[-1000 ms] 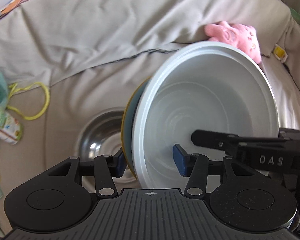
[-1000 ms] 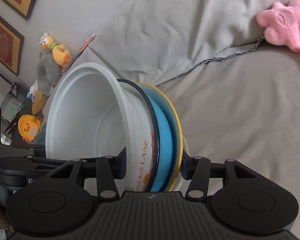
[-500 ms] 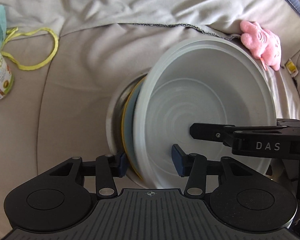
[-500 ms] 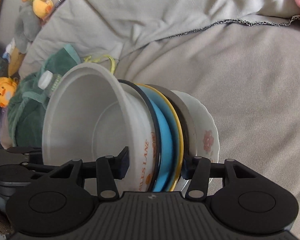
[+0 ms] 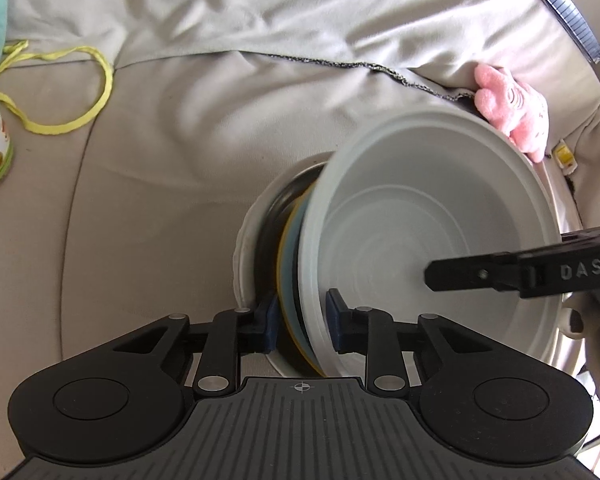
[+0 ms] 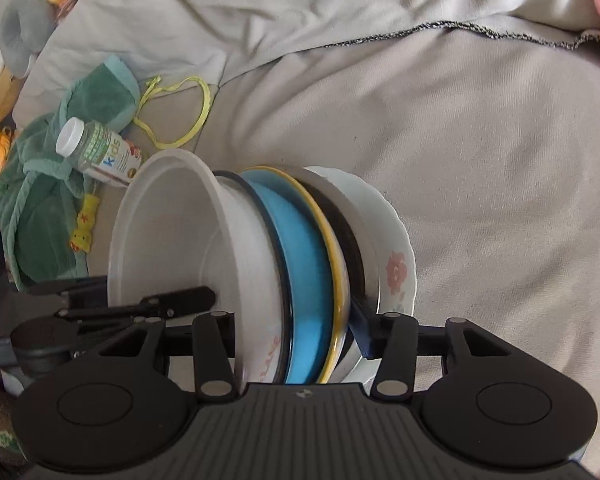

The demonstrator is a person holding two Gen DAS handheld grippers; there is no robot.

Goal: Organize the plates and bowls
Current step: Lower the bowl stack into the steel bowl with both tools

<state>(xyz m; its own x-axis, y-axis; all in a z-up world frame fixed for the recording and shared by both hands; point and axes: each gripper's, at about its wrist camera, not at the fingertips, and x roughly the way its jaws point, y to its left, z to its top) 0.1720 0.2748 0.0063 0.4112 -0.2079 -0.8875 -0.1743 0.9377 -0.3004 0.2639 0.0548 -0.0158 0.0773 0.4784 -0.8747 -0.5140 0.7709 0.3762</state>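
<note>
A nested stack is held on edge between both grippers: a white bowl (image 5: 440, 240) innermost, then a blue plate with a yellow rim (image 6: 304, 280). Behind them sit a steel bowl (image 6: 356, 240) and a white flowered plate (image 6: 396, 256) on the beige cushion. My left gripper (image 5: 300, 320) is shut on the white bowl and blue plate rims. My right gripper (image 6: 292, 336) is shut on the same stack from the opposite side; one of its fingers (image 5: 480, 274) reaches inside the white bowl. The left gripper's finger (image 6: 160, 300) shows in the right wrist view.
A beige sofa cushion (image 5: 160, 200) lies under everything. A pink plush toy (image 5: 512, 116) sits at the back right. A yellow cord loop (image 5: 72, 92), a vitamin bottle (image 6: 100, 152), a green towel (image 6: 40, 184) and stuffed toys (image 6: 24, 20) lie to the left.
Both grippers have carried the white bowl and blue plate down and across into the steel bowl, which rests on the flowered plate. The views tilted further down toward the cushion.
</note>
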